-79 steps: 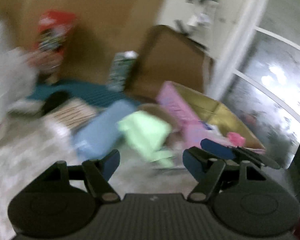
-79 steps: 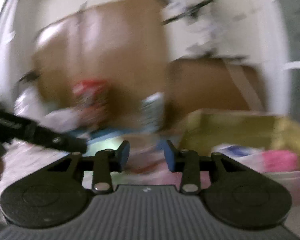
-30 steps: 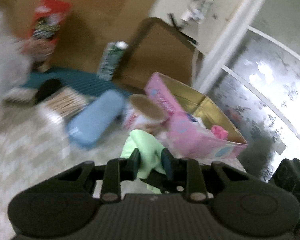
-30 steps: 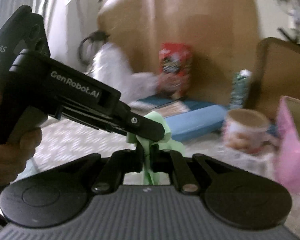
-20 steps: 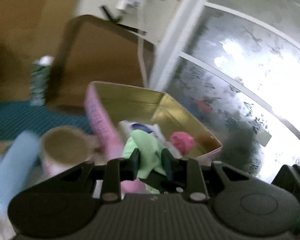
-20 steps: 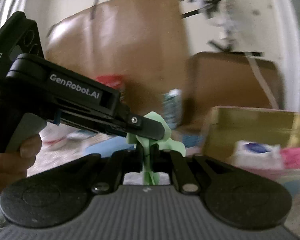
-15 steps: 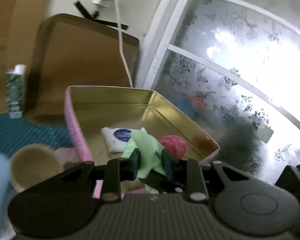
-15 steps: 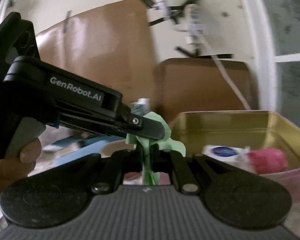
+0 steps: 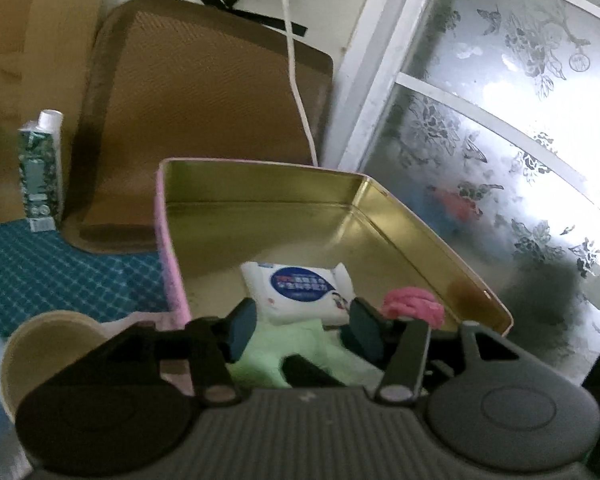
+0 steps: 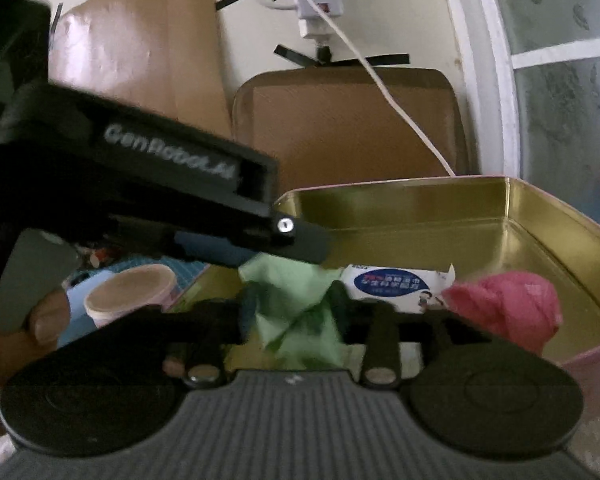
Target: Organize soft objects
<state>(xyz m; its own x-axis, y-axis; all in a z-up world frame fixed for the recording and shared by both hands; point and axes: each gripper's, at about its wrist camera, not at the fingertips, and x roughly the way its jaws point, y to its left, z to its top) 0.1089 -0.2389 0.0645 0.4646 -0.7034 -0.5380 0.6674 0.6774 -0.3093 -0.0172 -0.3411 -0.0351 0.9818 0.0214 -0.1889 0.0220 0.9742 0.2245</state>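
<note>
Now green cloth (image 9: 278, 354) over gold tin (image 9: 400, 232)

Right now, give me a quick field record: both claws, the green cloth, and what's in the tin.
left claw: open, cloth below it
right claw: open, cloth between its fingers
green cloth: crumpled, at the tin's near edge
tin: open, pink outside, gold inside
tin contents: white wipes pack, pink soft item
beside tin: paper cup

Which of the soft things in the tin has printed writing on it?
The white tissue pack with a blue label, lying flat between the green cloth and the plain pink bundle.
</note>
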